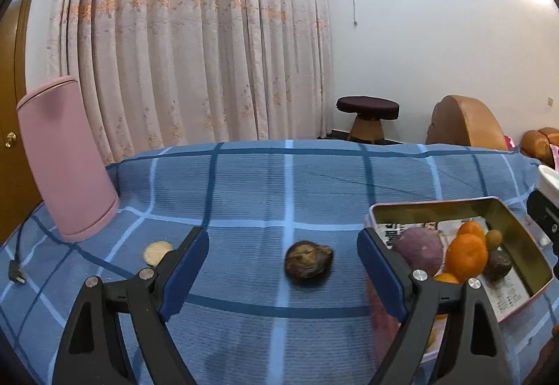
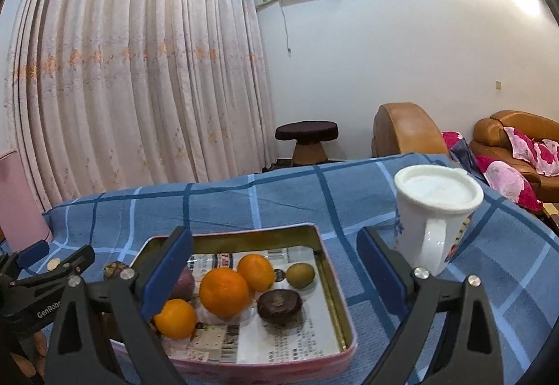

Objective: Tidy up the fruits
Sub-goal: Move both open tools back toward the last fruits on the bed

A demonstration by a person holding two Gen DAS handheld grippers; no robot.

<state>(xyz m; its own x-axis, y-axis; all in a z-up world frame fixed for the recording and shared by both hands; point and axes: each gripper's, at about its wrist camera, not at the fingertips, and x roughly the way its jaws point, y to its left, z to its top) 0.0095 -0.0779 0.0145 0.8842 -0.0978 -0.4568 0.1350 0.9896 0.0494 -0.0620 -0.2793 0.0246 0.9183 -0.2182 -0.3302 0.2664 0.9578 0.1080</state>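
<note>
A dark brown wrinkled fruit (image 1: 308, 264) lies on the blue checked cloth, straight ahead of my open, empty left gripper (image 1: 283, 266). It also peeks out left of the tin in the right wrist view (image 2: 114, 268). The pink-rimmed tin tray (image 2: 333, 294) holds three oranges (image 2: 223, 291), a kiwi (image 2: 299, 275), a dark brown fruit (image 2: 279, 305) and a purple fruit (image 2: 187, 282). The tray also shows in the left wrist view (image 1: 524, 245). My right gripper (image 2: 276, 266) is open and empty above the tray. The left gripper (image 2: 52, 262) shows at that view's left.
A pink cylinder appliance (image 1: 66, 161) stands at the back left with a cord and plug (image 1: 15, 275). A small pale round piece (image 1: 157, 252) lies near it. A white lidded mug (image 2: 435, 213) stands right of the tray. The table's far edge (image 1: 314, 143) lies beyond.
</note>
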